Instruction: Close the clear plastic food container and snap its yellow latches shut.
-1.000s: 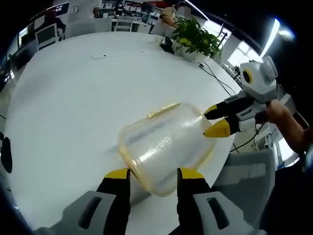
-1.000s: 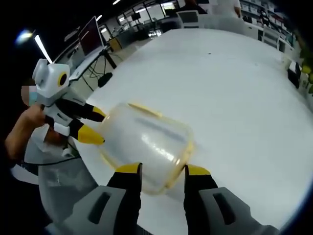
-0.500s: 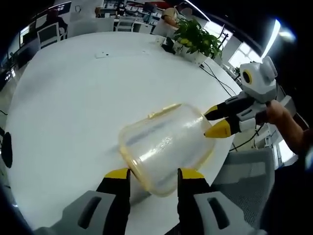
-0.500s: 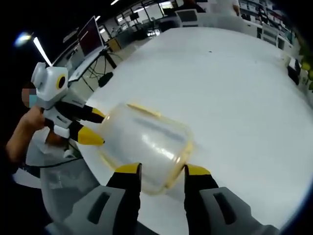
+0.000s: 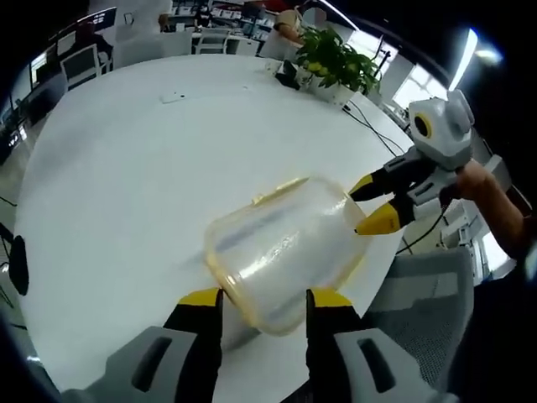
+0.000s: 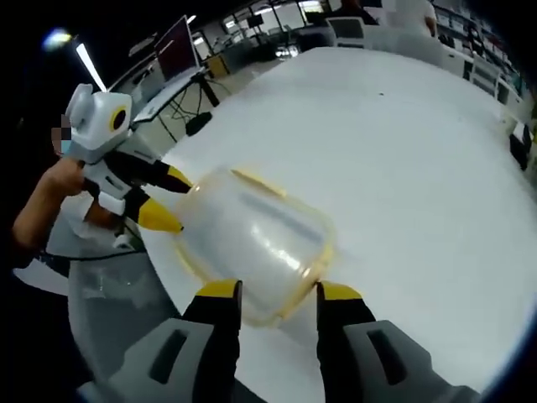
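The left tool point(image 5: 256, 299) sits at one end of the clear container point(image 5: 281, 252). Its two yellow tips stand apart, one on each side of that end. They are right at the rim, but I cannot tell if they touch it.

The container sits on the white worktop point(image 5: 126, 168), close to the near edge. The lid looks like it is already down on the box. A thin yellow latch point(image 5: 278, 190) lies along the far long side. It looks like it sticks out a little, so I think it is not snapped yet.

The right tool point(image 5: 371, 206) is at the other end of the container. Its tips are apart too, right up against that end. In the right gripper view the same tool point(image 6: 270, 290) has the container point(image 6: 252, 243) between its tips, and the left tool point(image 6: 166, 200) comes in from the side with a hand point(image 6: 60, 180) behind it.

So the closing step looks done, and the latch step is the one in hand. Next, one tool should keep the box from sliding. The other should push a latch flat until it clicks. The box is light and near the edge, so push gently.
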Motion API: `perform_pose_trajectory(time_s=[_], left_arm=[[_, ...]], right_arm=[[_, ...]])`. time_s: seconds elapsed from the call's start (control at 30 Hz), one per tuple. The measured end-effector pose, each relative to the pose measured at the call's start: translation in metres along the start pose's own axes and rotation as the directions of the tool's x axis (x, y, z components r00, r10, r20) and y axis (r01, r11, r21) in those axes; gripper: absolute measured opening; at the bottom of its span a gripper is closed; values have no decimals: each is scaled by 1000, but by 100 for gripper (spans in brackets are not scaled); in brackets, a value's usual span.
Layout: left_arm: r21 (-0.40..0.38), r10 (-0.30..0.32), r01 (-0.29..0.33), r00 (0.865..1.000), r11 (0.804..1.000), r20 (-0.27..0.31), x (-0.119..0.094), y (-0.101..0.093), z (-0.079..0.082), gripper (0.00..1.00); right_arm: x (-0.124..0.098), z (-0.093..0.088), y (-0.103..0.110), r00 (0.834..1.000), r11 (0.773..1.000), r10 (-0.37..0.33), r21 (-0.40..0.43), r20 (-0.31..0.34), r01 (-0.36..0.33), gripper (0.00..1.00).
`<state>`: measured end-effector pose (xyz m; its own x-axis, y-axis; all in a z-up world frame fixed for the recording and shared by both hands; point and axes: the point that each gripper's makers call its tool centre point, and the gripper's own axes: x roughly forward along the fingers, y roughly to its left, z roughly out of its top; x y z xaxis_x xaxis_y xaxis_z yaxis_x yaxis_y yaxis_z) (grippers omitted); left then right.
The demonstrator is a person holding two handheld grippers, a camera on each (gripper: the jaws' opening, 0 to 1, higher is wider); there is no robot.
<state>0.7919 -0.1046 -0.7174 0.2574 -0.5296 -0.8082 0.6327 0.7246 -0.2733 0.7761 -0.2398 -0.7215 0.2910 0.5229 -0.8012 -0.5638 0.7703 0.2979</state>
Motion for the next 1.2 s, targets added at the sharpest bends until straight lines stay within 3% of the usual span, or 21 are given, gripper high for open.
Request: perform_pose_trajectory(time_s=[0.23,0.33,0.37,0.47,0.63,0.77,0.9,1.0,1.2], left_arm=[[79,1,-2,1000,997,11,-10,-4,14,38],[149,-6,3,1000,989,20,-13,-8,20,38],[231,-23,16,999,973,28,-14,-12,24,38],[285,-31,24,999,958,21,-15,-19,27,39],[343,-66,54,998,938,22,-14,-32,34,41],[407,-80,72,997,910,2,-10,-37,35,40],[448,-95,88,995,889,-6,-7,-43,36,35],[500,-102,100,995,860,-22,-4,-45,36,31],[539,-118,119,992,834,-38,3,-52,37,25]], right_arm=[[-8,8,2,1000,995,22,-102,15,-20,34],[-10,13,5,999,985,41,-170,25,-36,34],[-10,16,7,998,980,53,-195,31,-46,34],[-11,22,16,995,960,92,-268,44,-77,35],[-11,33,26,989,926,141,-360,54,-112,35],[-8,40,31,984,905,169,-403,51,-134,34],[-5,45,32,981,879,186,-453,46,-146,30],[-1,47,30,981,859,191,-488,22,-156,25],[5,55,31,978,834,207,-525,14,-169,23]])
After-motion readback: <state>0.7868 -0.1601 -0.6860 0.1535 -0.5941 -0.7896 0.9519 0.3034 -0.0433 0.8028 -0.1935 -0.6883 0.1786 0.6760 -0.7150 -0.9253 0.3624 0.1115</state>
